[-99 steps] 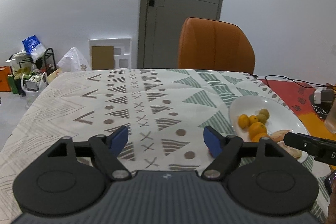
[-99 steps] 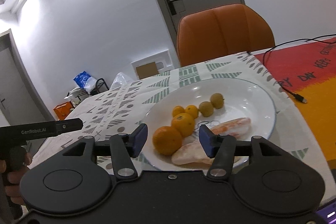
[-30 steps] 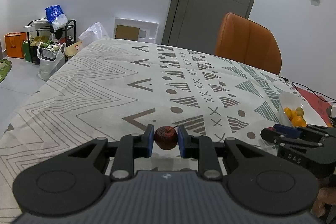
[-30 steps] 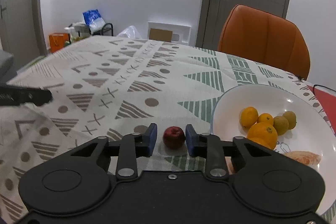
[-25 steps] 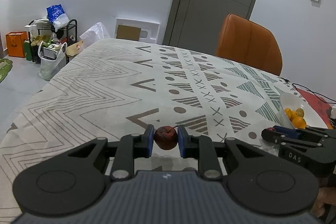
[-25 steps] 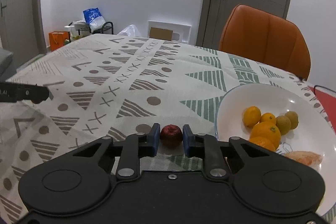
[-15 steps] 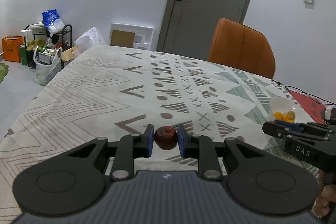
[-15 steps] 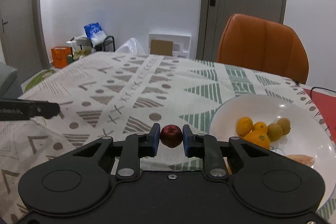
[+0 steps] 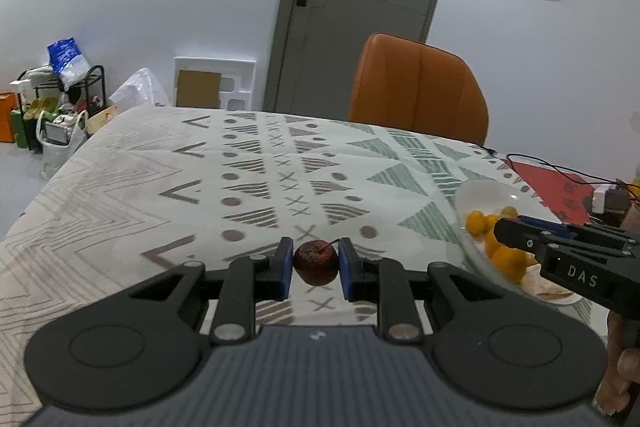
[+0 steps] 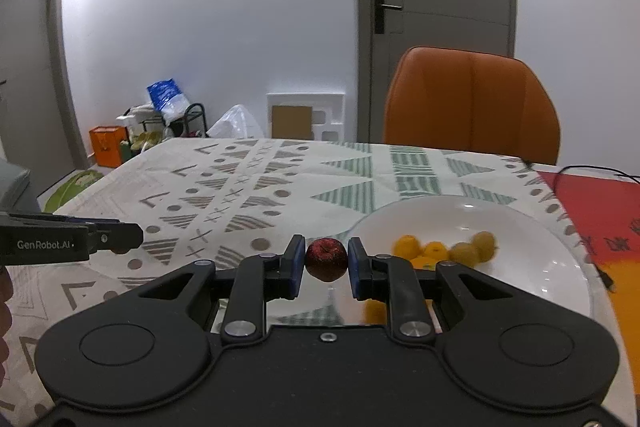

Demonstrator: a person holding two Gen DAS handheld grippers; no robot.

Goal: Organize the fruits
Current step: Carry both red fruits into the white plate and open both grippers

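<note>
Patterned cloth in cream, grey and green covers the table (image 9: 132,183) that fills the middle of both views, with a grey door and an orange chair (image 10: 472,103) behind it.

At lower centre of the left wrist view, the left gripper (image 9: 316,269) is clamped on a small dark red round fruit with a thin stem (image 9: 316,263), its blue pads pressed against both sides, the fruit apparently lifted clear of the cloth. At lower centre of the right wrist view, the right gripper (image 10: 326,267) pinches a second small dark red round fruit (image 10: 326,258) in the same way, just left of the plate's near rim.

Outward from there, the wide white shallow plate (image 10: 520,227) sits at right of centre in the right view and at the right edge of the left view. It already holds several small orange citrus fruits (image 10: 420,251), two yellow-green round fruits (image 10: 474,247) and a pale piece partly hidden behind the gripper.

Judging by this, the sorting is well along: most fruit lies on the plate, and no other loose fruit shows on the cloth. What seems left is to carry these two red fruits over the rim and set them down, the left one having the longer way across.
</note>
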